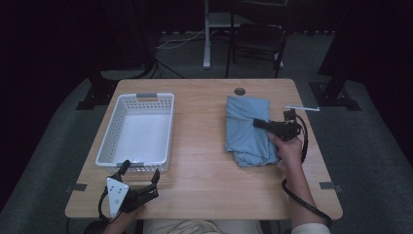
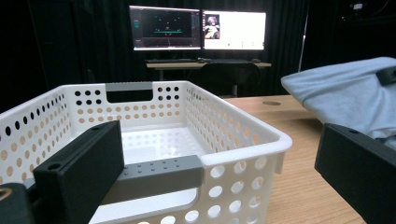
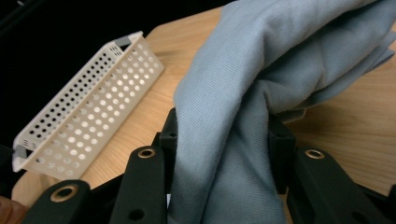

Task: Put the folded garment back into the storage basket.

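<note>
Wooden worktop (image 1: pixel 204 161) with white basket (image 1: pixel 138 127); right gripper (image 1: pixel 260 124) clamps the blue cloth (image 1: pixel 246 129), left gripper (image 1: pixel 140 171) rests open-jawed beside the basket.

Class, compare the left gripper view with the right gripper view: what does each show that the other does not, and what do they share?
Left gripper view alone: two lit monitors on a far desk, and the left tool with open jaws facing the basket's grey handle. Right gripper view alone: the right tool shut on a bunched fold of blue cloth. Both: the white basket, the cloth and the wooden table.
</note>
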The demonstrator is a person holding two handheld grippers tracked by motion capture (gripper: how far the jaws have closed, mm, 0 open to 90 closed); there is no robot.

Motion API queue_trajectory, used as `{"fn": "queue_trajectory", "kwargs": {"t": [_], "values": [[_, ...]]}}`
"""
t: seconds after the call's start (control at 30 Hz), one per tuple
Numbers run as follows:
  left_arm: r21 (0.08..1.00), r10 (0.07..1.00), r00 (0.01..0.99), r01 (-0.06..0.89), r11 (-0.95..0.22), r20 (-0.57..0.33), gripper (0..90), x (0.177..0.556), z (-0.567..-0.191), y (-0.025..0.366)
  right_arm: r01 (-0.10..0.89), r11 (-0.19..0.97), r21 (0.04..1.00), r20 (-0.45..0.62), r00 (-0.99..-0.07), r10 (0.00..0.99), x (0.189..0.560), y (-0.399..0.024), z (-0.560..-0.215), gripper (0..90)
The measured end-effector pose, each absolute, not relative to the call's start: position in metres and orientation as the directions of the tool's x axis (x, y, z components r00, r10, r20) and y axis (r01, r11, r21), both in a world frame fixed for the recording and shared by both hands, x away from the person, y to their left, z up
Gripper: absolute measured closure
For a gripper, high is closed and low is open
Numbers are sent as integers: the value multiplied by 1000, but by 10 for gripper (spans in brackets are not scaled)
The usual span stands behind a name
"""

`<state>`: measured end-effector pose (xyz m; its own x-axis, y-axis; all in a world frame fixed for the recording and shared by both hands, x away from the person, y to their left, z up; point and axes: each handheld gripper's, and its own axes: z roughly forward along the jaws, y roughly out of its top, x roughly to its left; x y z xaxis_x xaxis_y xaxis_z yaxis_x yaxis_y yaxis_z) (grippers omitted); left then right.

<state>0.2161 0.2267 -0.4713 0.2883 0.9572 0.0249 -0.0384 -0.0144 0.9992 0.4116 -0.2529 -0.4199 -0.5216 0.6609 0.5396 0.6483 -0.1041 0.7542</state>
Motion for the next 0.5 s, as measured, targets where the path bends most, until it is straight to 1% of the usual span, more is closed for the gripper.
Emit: {"fn": "queue_trajectory", "kwargs": {"t": [0.3,0.5], "values": [[999,957,288,-38,-14,25,27,216,-471,227,641,-157,751,584,-536,610,408,-256,-406,616],[999,956,293,-37,-11,22,26,217,-471,227,626,-150,765,566,-544,620,404,-254,-392,615]]}}
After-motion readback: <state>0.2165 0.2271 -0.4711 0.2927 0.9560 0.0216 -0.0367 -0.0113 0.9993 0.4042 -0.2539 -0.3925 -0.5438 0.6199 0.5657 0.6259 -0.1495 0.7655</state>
